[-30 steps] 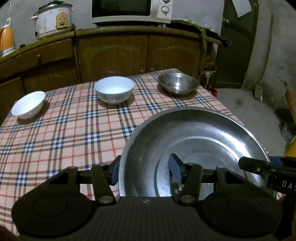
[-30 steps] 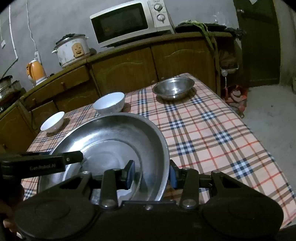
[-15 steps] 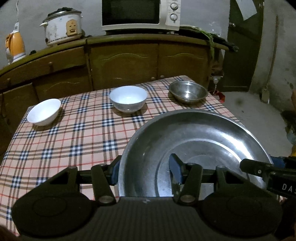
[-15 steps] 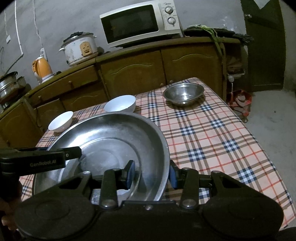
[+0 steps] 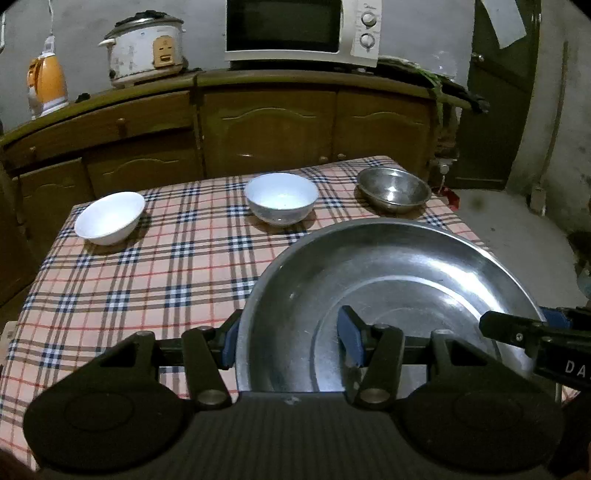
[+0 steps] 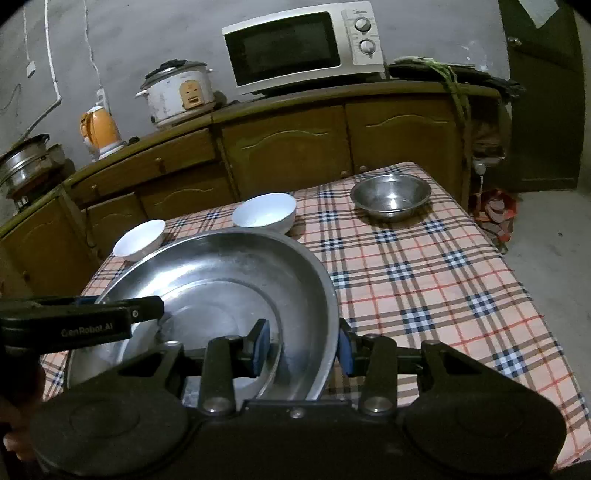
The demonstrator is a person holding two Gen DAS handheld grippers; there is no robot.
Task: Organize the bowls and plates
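Note:
A large steel basin point(image 5: 388, 288) point(image 6: 221, 280) hangs above the checked tablecloth point(image 5: 147, 280), carried by both grippers. My left gripper point(image 5: 290, 341) is shut on its left rim, one blue pad outside and one inside. On the opposite rim my right gripper point(image 6: 303, 347) is shut the same way. Farther back on the table stand a small white bowl point(image 5: 109, 217) point(image 6: 139, 240), a bigger white bowl point(image 5: 281, 198) point(image 6: 264, 214) and a small steel bowl point(image 5: 393, 189) point(image 6: 390, 197).
Wooden cabinets point(image 5: 266, 125) run behind the table, with a microwave point(image 5: 301, 31), a rice cooker point(image 5: 146, 46) and an orange kettle point(image 5: 46, 85) on top. A dark door point(image 5: 498, 92) and bare floor point(image 6: 546, 236) lie to the right.
Both grippers have lifted the steel basin up and back from the table; the bowls and table now appear farther away and lower in both views.

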